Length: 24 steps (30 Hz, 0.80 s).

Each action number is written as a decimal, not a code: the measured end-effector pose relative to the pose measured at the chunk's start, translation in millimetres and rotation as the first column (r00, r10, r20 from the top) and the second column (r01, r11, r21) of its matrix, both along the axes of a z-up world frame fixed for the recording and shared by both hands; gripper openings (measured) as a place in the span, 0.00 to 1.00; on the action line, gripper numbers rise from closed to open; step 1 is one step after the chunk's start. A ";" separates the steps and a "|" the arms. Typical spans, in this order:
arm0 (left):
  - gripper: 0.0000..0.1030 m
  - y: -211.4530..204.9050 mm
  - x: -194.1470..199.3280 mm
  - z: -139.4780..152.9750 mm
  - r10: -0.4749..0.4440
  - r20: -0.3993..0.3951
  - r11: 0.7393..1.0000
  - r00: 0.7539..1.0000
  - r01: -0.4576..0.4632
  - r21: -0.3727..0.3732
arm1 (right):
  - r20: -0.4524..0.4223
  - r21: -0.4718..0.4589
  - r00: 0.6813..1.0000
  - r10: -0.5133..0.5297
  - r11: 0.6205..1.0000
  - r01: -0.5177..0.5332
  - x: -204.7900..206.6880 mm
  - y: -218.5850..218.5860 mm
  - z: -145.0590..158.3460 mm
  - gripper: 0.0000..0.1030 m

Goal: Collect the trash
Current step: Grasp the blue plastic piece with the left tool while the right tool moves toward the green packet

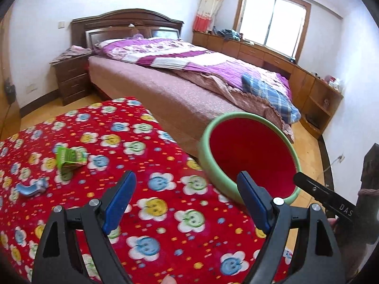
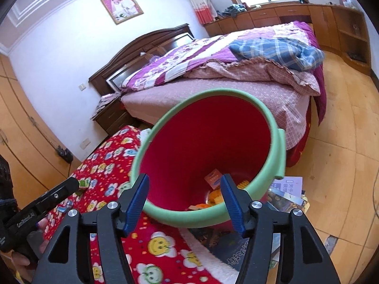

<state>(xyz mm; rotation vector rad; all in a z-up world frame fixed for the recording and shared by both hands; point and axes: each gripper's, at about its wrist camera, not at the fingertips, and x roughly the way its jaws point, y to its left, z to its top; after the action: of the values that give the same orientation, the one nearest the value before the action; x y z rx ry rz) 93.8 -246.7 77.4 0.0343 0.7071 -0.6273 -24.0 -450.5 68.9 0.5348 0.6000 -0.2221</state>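
The left gripper (image 1: pixel 186 196) sits at the bottom of the left wrist view. Its two blue fingers (image 1: pixel 120 200) are spread wide apart and hold nothing. Under it lies a red blanket (image 1: pixel 146 161) with smiley flowers on it.

Two bits of trash lie on the blanket at the left side of that view. One is a green wrapper (image 1: pixel 69 159), crumpled up. The other is a small blue wrapper (image 1: pixel 32 188), lower down and nearer the left edge. They are near each other but not touching.

A bin (image 1: pixel 251 158) with a green rim and a red inside sits at the right edge of the blanket, in the middle right of the view. It tips toward the camera.

In the right wrist view, the right gripper (image 2: pixel 184 201) is at the bottom. Its blue fingers (image 2: pixel 233 204) are also wide apart and empty, right at the near rim of the bin (image 2: pixel 277 151). Down in the bin lie some trash pieces (image 2: pixel 214 179), orange and yellow ones.

A stack of magazines (image 2: pixel 287 191) lies on the floor at the lower right, just beside the bin. A big bed (image 1: pixel 189 75) with a purple cover fills the top of both views.
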 end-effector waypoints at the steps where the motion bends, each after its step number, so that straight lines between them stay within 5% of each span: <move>1: 0.84 5.7 0.1 1.3 0.012 0.002 1.000 1.000 -0.012 -0.002 | 0.001 -0.004 1.000 0.010 1.000 -0.010 1.1 5.0 2.5 0.62; 10: 0.84 67.0 3.0 15.7 0.167 0.015 0.986 0.986 -0.167 -0.006 | 0.004 -0.031 0.996 0.095 0.995 -0.094 16.4 44.6 23.1 0.64; 14: 0.84 97.0 7.4 21.0 0.248 0.015 0.969 0.969 -0.248 -0.001 | 0.020 -0.049 0.988 0.153 0.987 -0.152 23.9 65.3 35.5 0.73; 24: 0.84 162.3 18.7 29.0 0.382 0.039 0.923 0.923 -0.383 0.030 | 0.027 -0.102 0.962 0.271 0.958 -0.267 54.0 118.3 55.9 0.73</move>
<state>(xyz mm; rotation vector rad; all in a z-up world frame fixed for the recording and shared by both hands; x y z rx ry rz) 112.4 -84.3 106.3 -0.0595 0.6708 -0.2369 30.0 -332.2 124.8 0.3578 0.6122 0.0175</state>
